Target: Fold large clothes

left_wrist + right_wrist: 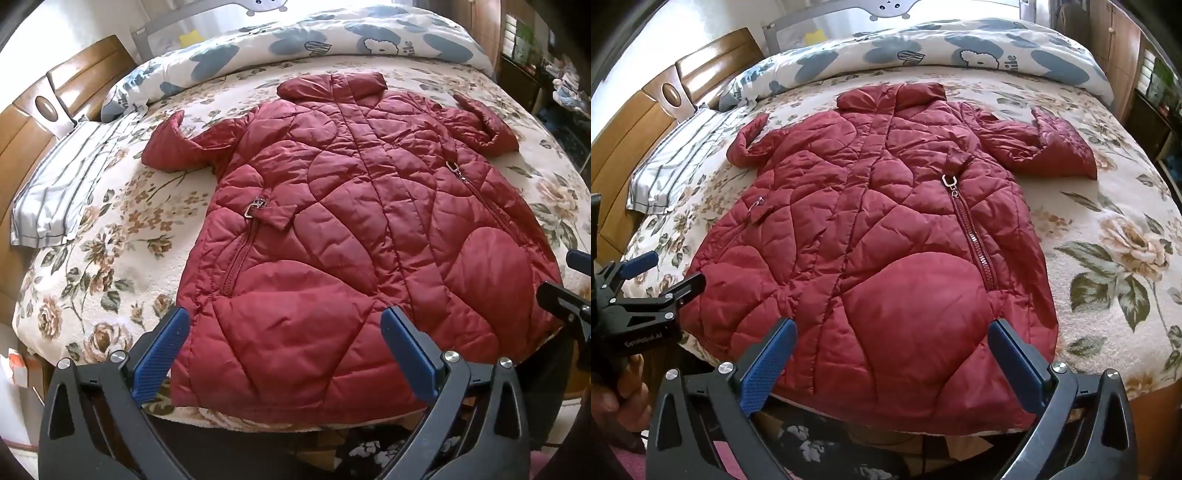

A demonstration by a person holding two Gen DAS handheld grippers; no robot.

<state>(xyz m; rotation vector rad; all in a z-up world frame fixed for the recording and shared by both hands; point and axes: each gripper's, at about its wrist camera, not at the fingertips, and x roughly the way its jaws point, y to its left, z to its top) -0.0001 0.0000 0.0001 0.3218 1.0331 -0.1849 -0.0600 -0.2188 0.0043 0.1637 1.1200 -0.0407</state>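
Note:
A dark red quilted jacket (343, 229) lies flat on the floral bedspread (110, 236), collar at the far side, hem at the near edge, both sleeves bent outward. It also shows in the right wrist view (879, 240). My left gripper (284, 321) is open and empty, its blue pads (162, 354) spread over the hem's left part. My right gripper (892, 332) is open and empty above the hem's right part. The right gripper shows at the left wrist view's right edge (569, 299), and the left gripper at the right wrist view's left edge (661, 280).
A white and blue rolled duvet (332, 40) lies along the bed's far side. A striped pillow (62, 184) sits at the left by the wooden headboard (29, 118). The floral bedspread (1108, 236) extends right of the jacket. Dark furniture (554, 81) stands at the right.

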